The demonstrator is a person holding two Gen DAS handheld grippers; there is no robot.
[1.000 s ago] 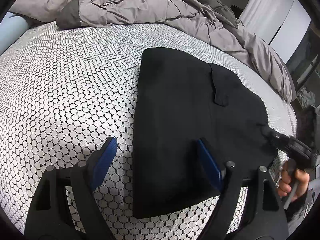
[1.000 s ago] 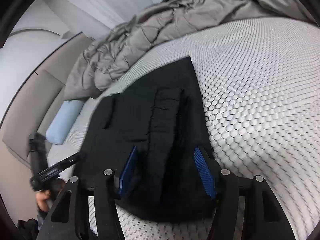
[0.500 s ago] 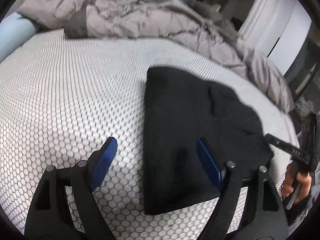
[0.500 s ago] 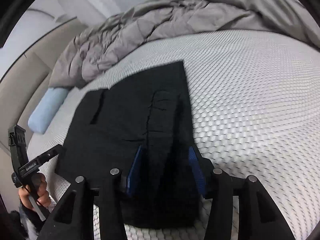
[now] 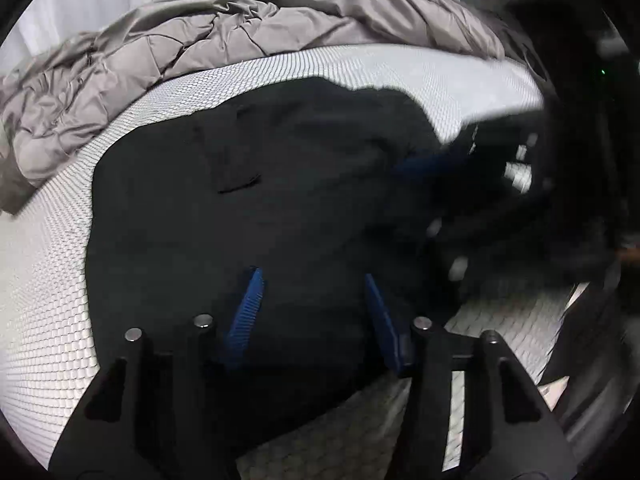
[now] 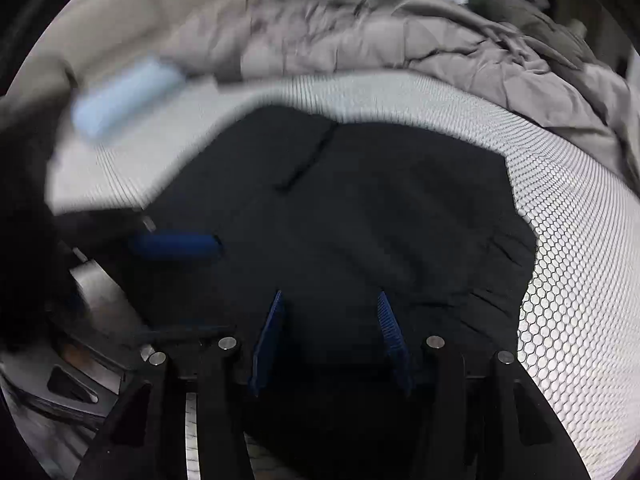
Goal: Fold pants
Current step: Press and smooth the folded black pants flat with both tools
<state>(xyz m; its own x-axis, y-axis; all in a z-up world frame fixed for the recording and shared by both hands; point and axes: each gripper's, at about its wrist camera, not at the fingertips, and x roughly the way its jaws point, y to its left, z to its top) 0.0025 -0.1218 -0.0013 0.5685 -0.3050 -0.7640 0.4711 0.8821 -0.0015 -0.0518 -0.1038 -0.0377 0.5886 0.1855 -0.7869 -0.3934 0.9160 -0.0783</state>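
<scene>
Black folded pants [image 5: 240, 220] lie on the honeycomb-patterned bed, also seen from the right wrist [image 6: 380, 220]. My left gripper [image 5: 312, 276] stands over their near edge, its jaws closing with black fabric filling the gap between the blue pads. My right gripper [image 6: 330, 294] holds the near part of the pants the same way, pads partly closed on a thick layer of cloth. Each gripper shows blurred in the other's view: the right one's blue pad [image 5: 424, 166], the left one's blue pad [image 6: 176, 246].
A crumpled grey duvet [image 5: 200, 40] is piled along the far side of the bed [image 6: 440, 52]. A light blue pillow [image 6: 120, 96] lies at the far left by a beige headboard. White mattress cover [image 5: 40, 280] surrounds the pants.
Both views have swung round and blurred. The left jaws, wide and straddling the pants' left edge before, have narrowed over the cloth. The two grippers now stand much closer together.
</scene>
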